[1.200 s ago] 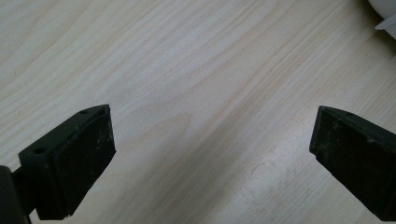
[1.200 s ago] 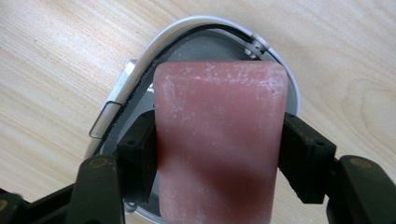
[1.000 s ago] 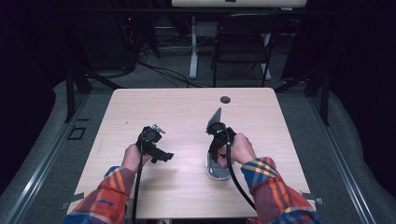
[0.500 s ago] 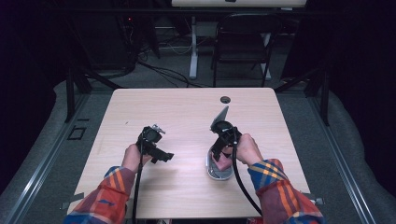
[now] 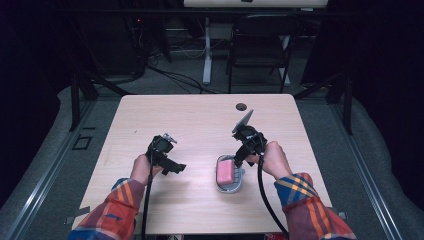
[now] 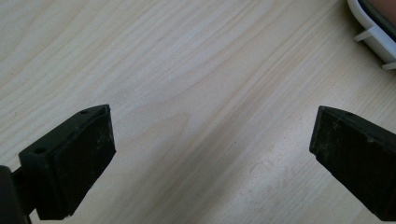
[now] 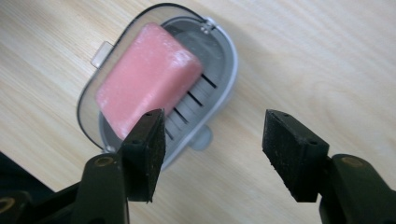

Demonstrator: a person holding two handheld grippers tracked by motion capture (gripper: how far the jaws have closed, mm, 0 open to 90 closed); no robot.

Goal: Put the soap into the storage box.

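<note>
Our right gripper (image 7: pixel 212 156) hangs open and empty, the pink soap (image 7: pixel 147 81) in its dish (image 7: pixel 224 60) just beyond its fingers. Our left gripper (image 6: pixel 210 154) gapes wide, holding nothing.

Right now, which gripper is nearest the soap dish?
The right gripper: it hangs at the edge of the soap dish with the pink soap; the left gripper is over bare table.

right tool (image 5: pixel 241 159) lifted off pink soap (image 5: pixel 226 172), jaws empty, just closing
</note>
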